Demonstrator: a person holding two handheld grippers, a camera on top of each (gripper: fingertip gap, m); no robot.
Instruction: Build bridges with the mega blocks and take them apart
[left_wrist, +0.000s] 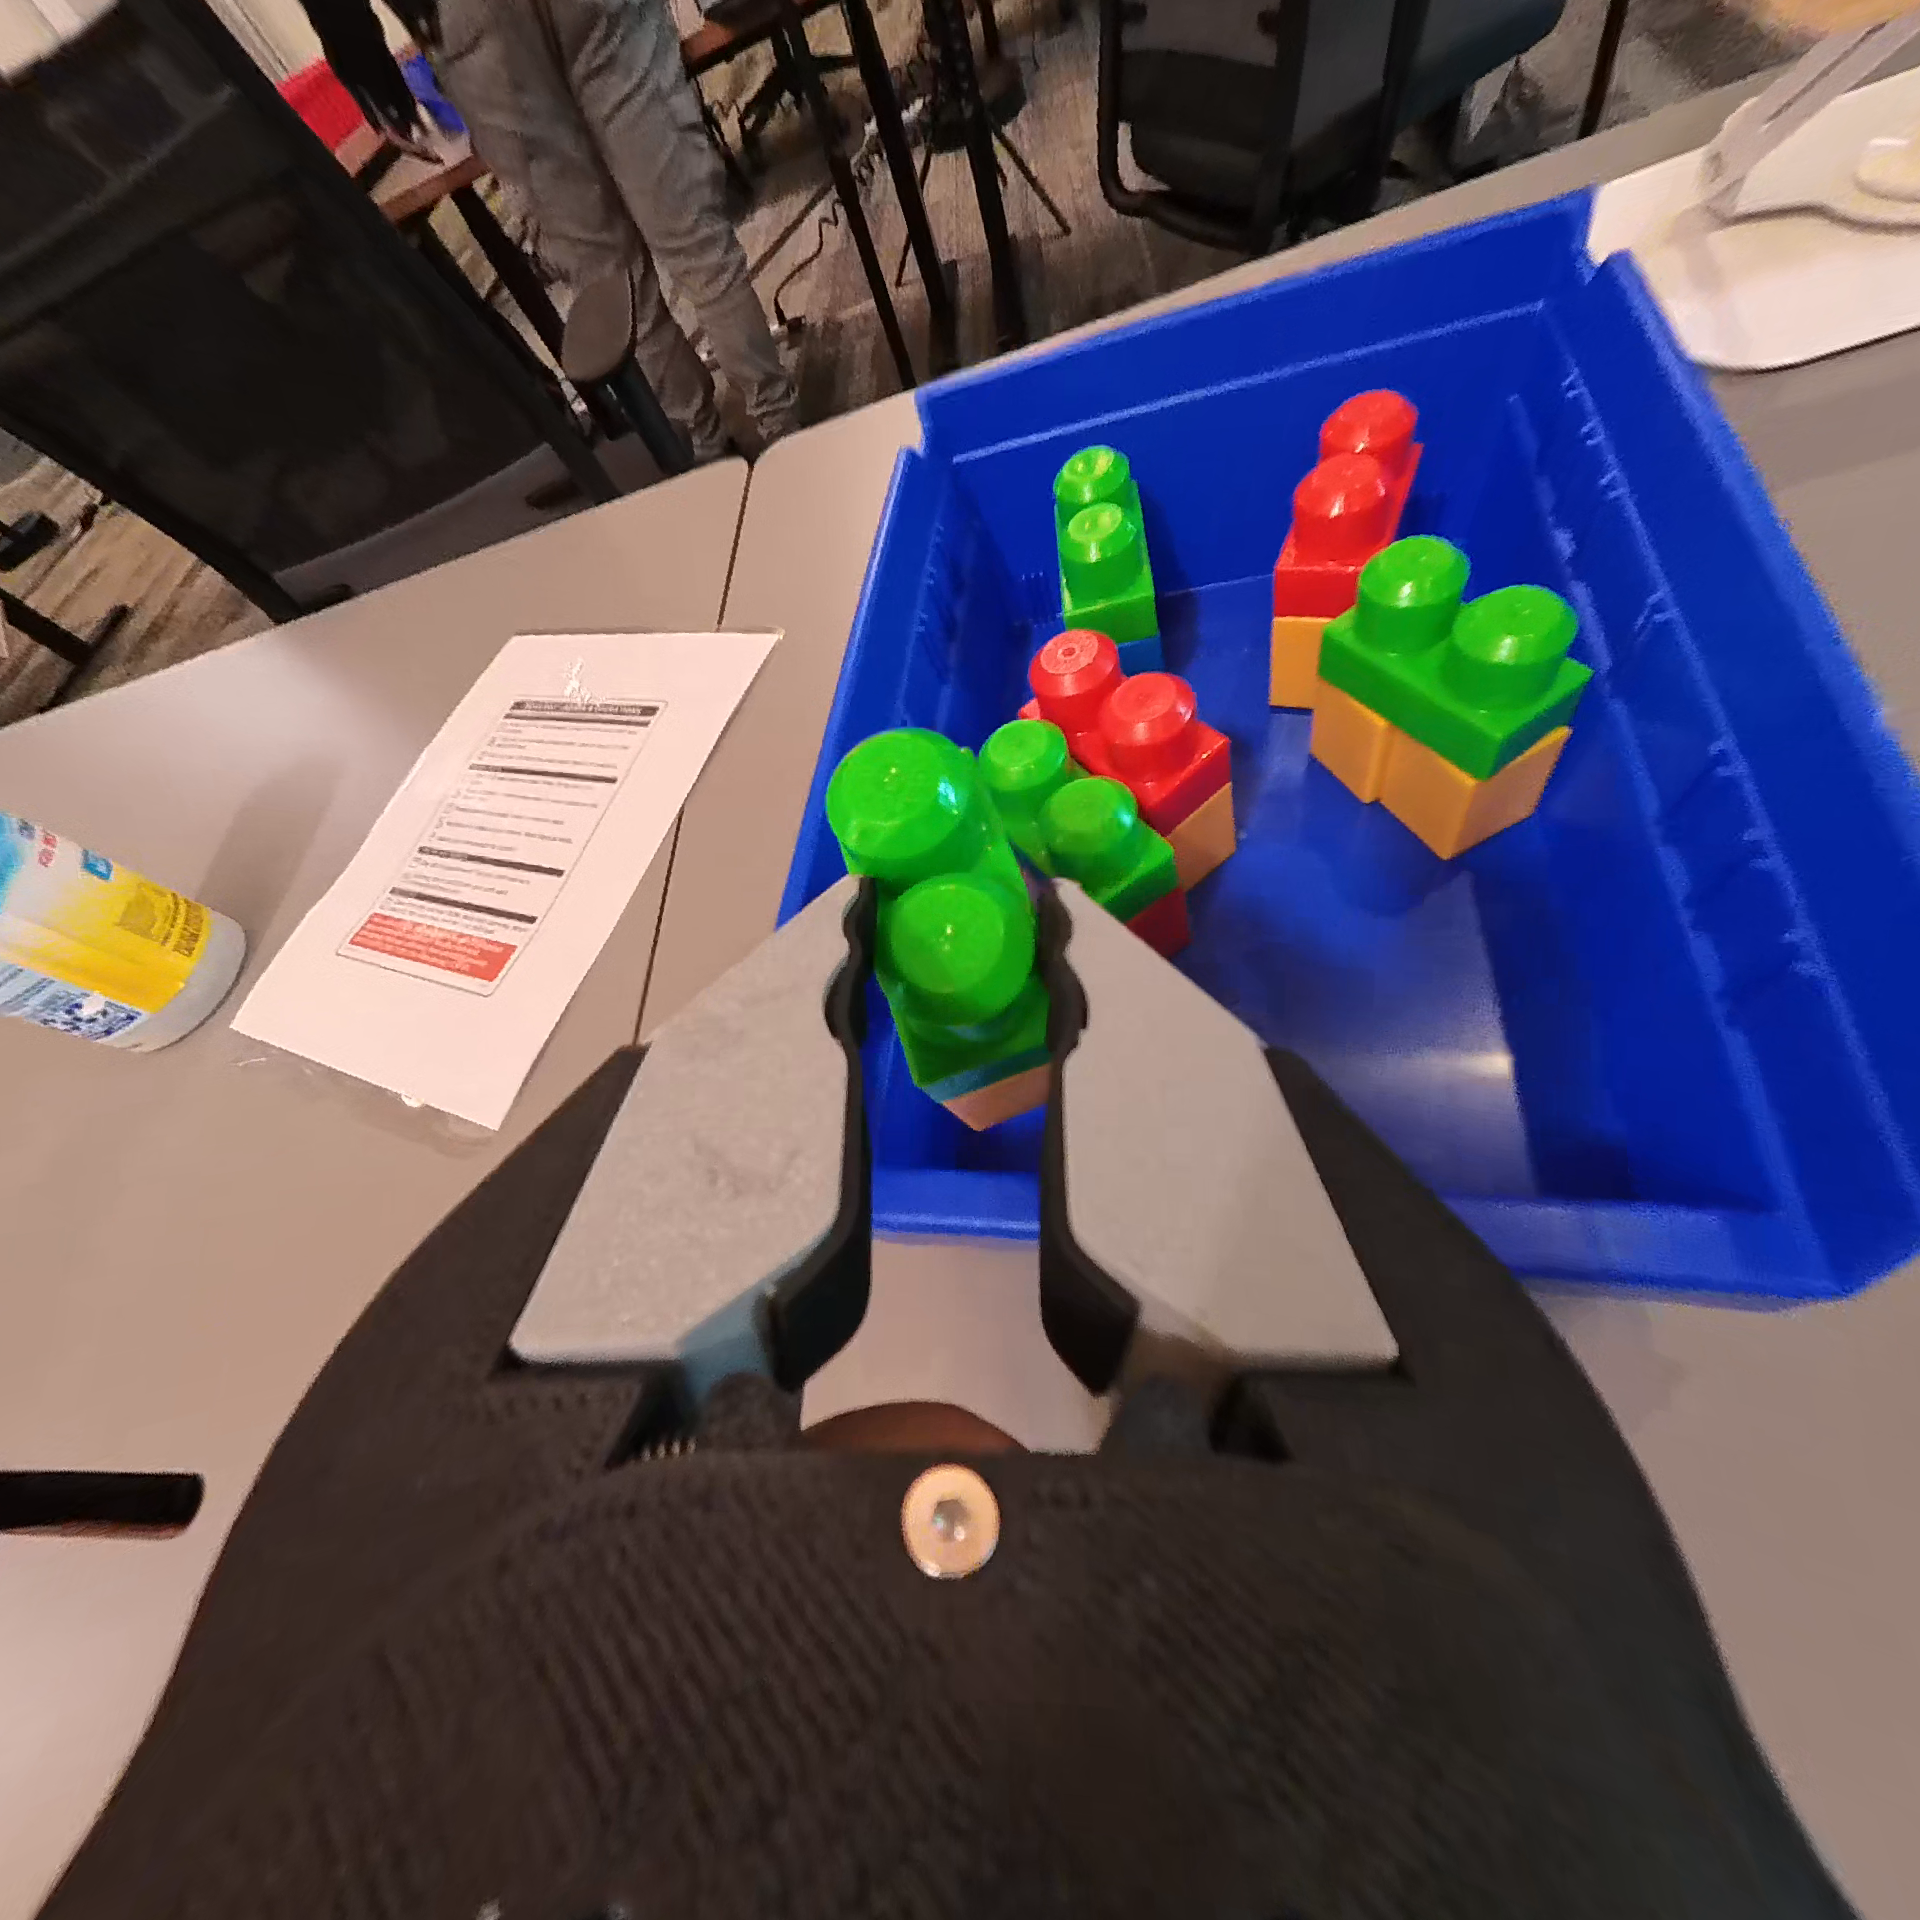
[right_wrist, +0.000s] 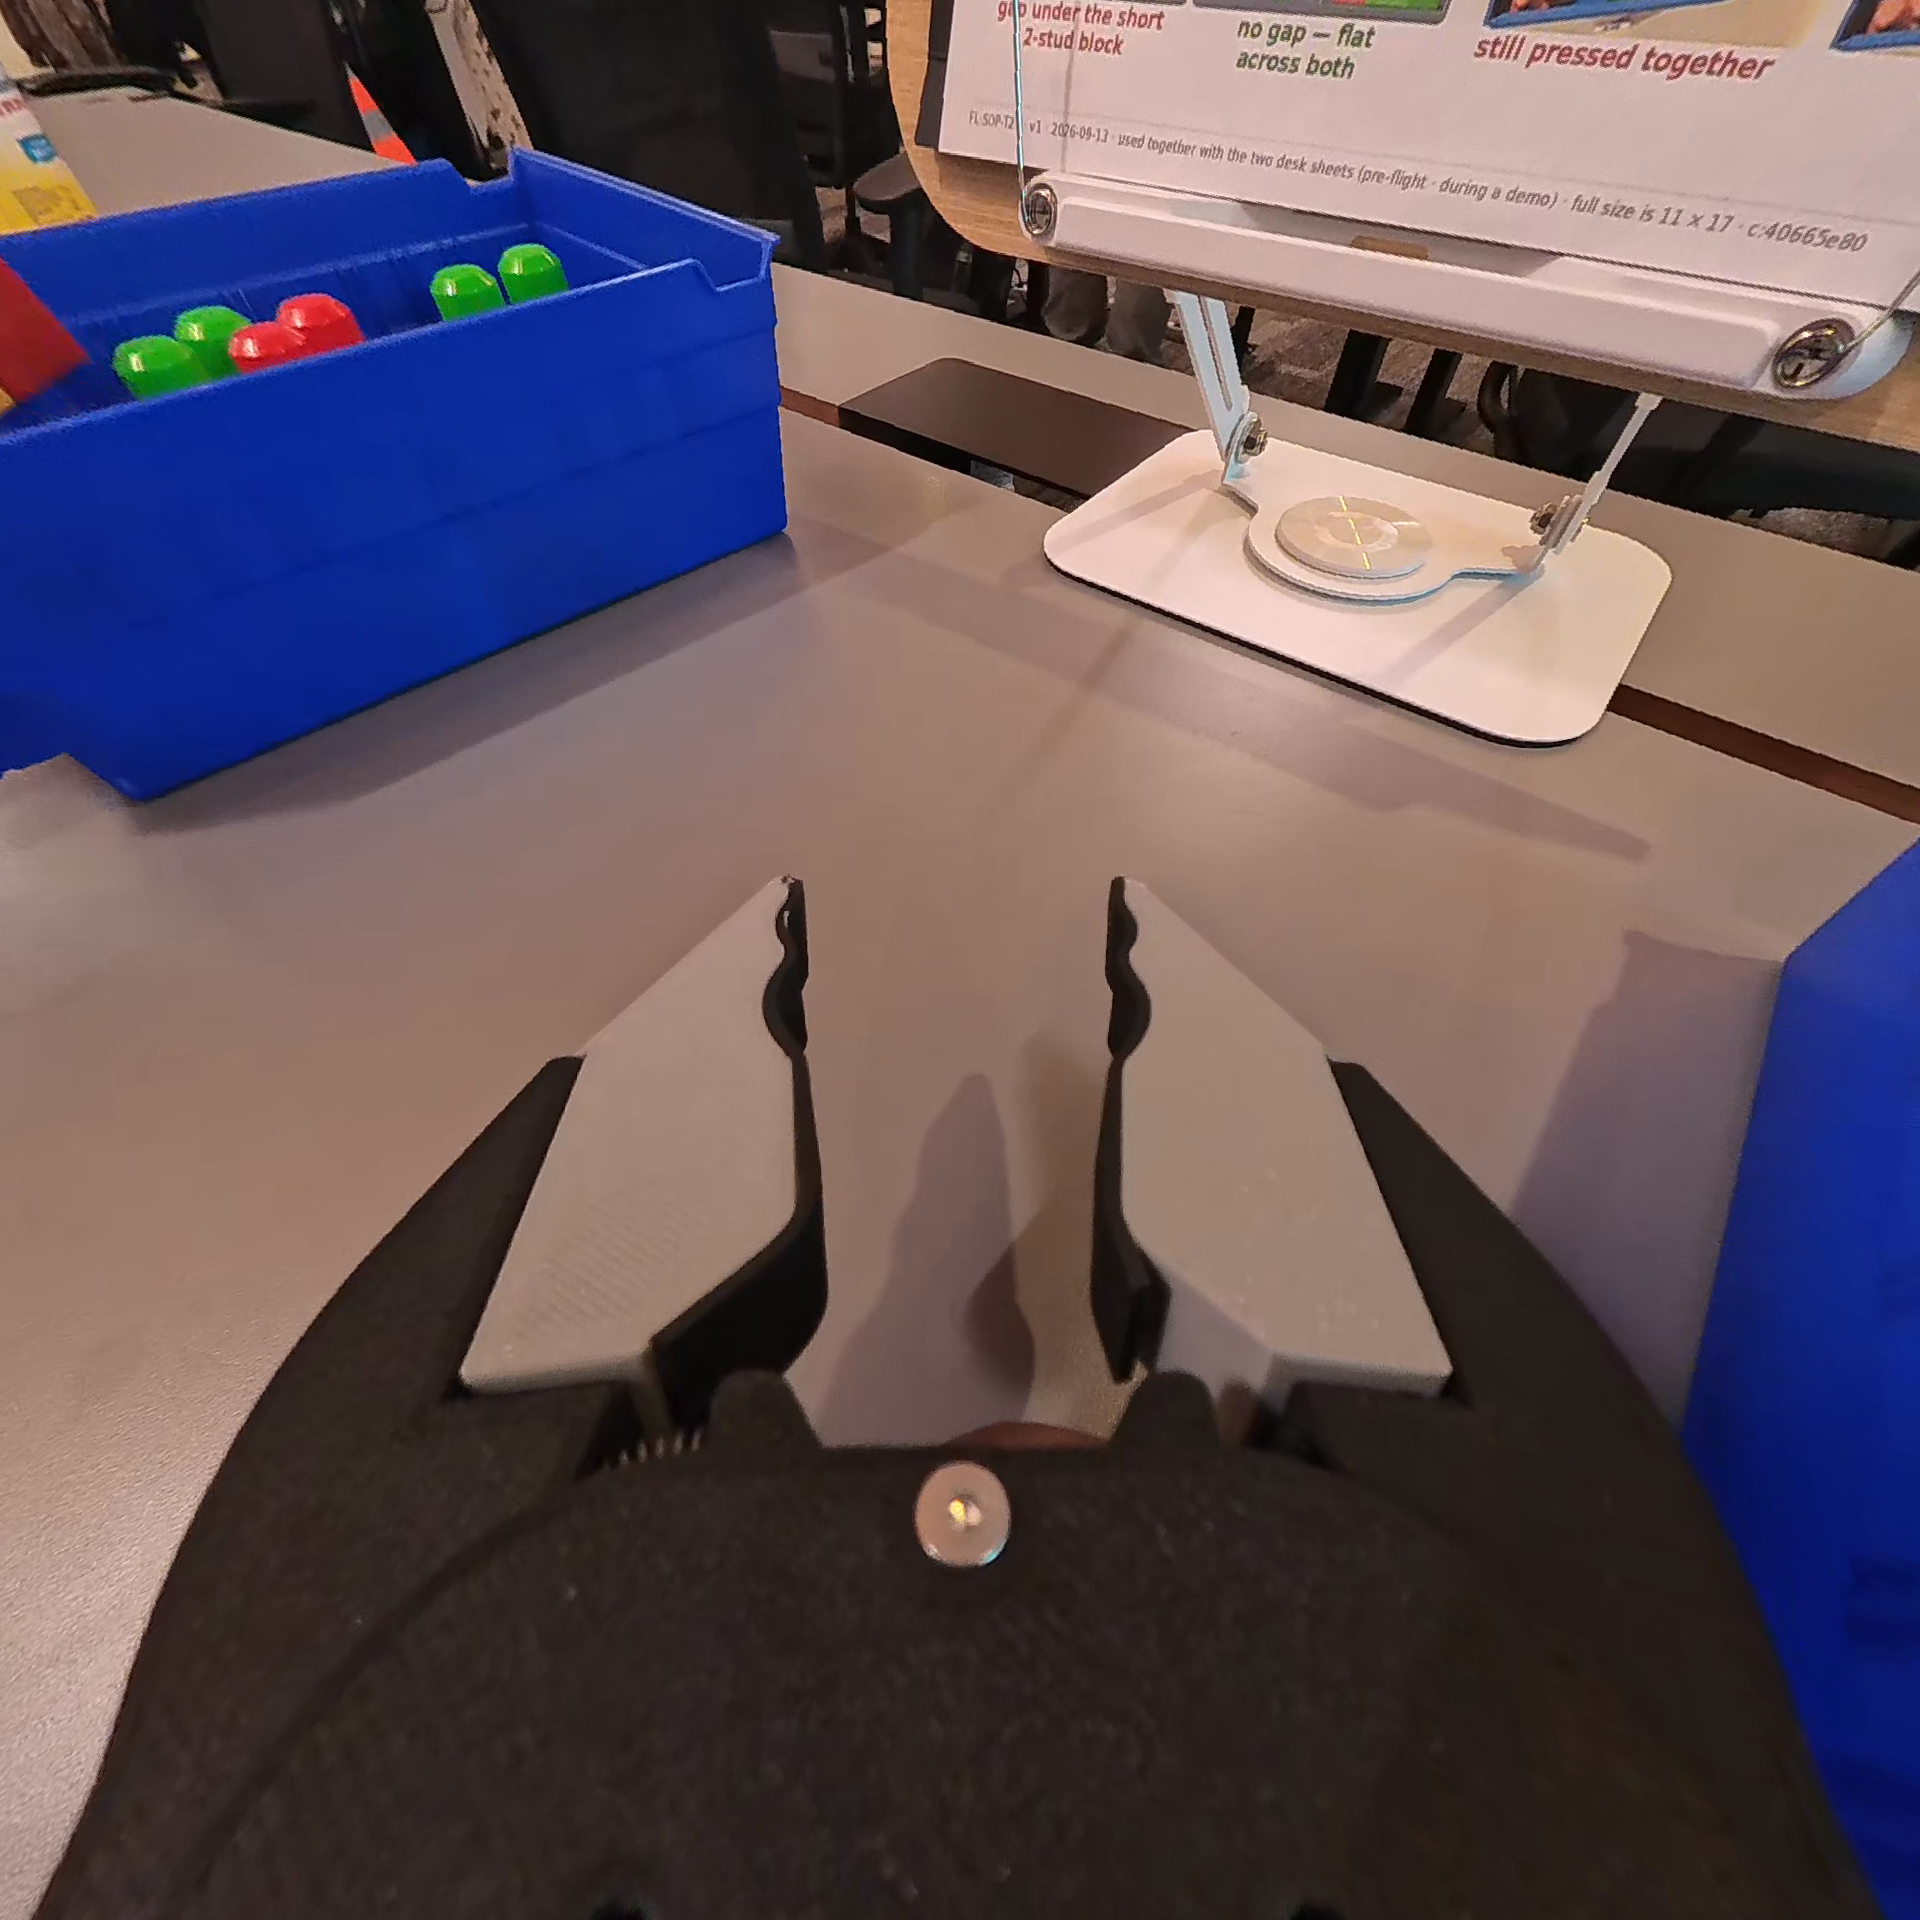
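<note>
Left tool (left_wrist: 951, 914) pinching a green block (left_wrist: 940, 914) above the bin (left_wrist: 1714, 935).
We log the right tool (right_wrist: 951, 894) spread, empty over the worktop (right_wrist: 935, 707) right of the bin; other blocks (left_wrist: 1444, 686) stand inside it.

sheet on stand (right_wrist: 1455, 114): print | desk sheet (left_wrist: 499, 862): unreadable | bottle label (left_wrist: 94, 956): blurred

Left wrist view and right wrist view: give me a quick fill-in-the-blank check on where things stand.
1. The left gripper is shut on a block stack whose top block is ____.
2. The right gripper is open and holds ____.
3. The other block stacks stand inside a bin coloured ____.
4. The printed sheet lies on the table to the ____ of that bin in the left wrist view.

Missing words: green; nothing; blue; left
</note>
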